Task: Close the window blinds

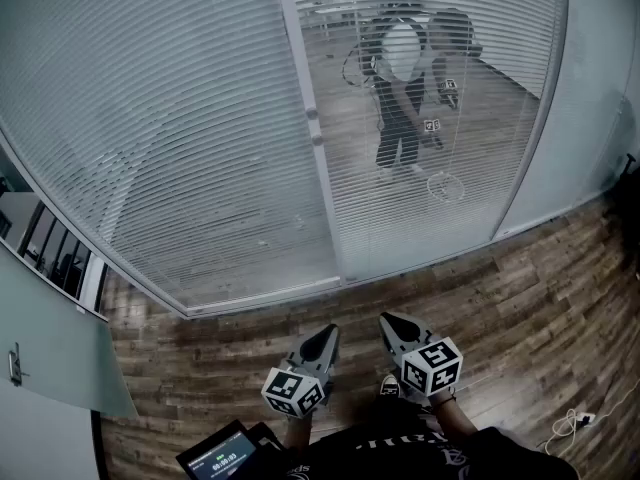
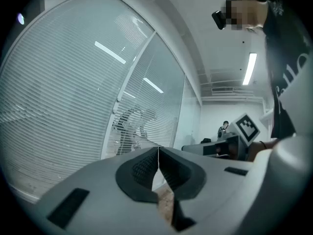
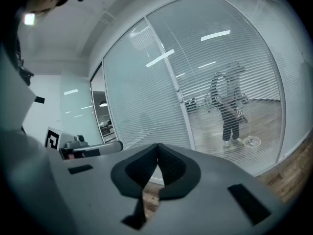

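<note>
The window blinds hang behind a glass wall in two panes. On the left pane (image 1: 150,118) the slats look turned shut and opaque. On the right pane (image 1: 470,98) they stand open, and a standing figure (image 1: 400,88) shows between them. A white post (image 1: 318,168) with a small knob (image 1: 313,116) divides the panes. My left gripper (image 1: 331,329) and right gripper (image 1: 383,319) hover side by side over the wood floor, well short of the glass, both shut and empty. The left gripper view shows jaws (image 2: 158,149) pressed together; so does the right gripper view (image 3: 157,145).
Wood plank floor (image 1: 520,308) runs up to the base of the glass wall. A grey door (image 1: 40,348) with a handle stands at the left. A small screen (image 1: 225,458) sits at the bottom edge, and a white cable (image 1: 575,423) lies at the lower right.
</note>
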A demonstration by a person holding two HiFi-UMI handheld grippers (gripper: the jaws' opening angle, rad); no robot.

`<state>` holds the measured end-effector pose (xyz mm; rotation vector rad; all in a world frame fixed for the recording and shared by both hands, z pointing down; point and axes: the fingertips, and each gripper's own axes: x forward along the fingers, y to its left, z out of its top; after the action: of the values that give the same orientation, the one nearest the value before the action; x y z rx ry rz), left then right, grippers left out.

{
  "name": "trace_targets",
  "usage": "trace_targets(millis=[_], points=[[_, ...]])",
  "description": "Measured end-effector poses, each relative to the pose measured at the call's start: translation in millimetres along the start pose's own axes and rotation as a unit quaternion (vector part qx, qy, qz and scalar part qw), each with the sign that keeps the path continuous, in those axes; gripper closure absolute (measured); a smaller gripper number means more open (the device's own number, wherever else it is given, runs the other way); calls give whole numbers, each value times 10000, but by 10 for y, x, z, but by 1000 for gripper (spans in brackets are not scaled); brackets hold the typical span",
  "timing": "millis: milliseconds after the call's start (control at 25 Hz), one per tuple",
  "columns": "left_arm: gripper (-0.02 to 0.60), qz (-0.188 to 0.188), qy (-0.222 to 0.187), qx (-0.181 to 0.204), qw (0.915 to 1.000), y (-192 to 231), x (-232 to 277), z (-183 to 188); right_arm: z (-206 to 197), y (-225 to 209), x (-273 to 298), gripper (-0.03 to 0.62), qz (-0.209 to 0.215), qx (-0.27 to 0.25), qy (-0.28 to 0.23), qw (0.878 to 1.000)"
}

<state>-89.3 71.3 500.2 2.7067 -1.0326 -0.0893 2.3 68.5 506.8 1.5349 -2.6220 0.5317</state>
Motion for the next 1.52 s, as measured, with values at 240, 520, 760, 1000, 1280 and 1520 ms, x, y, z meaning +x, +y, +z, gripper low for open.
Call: trace_targets(millis=[240,520,760,1000,1280,1520], points=[[575,150,-397,-168,9990,226,746,201,263,-532,368,577,373,1,-24,9993],[575,363,-369,-25,9987,419,1184,279,297,-976,680,577,607,283,123,9977],[575,627,-466,386,9962,893,1545,578,342,-1183,968,576,727,517,85,9960],[575,544,-385,959,9932,1481,2115,933,530,-1419,1468,576,668,499,45,9965],[574,729,-251,1646,9833,2237,2947,1373,998,-1895,2178,576,198,461,-122,9987],[511,1152,110,3041,9456,2898,3419,1736,1199,-1978,2708,576,-69,485,-147,9987]])
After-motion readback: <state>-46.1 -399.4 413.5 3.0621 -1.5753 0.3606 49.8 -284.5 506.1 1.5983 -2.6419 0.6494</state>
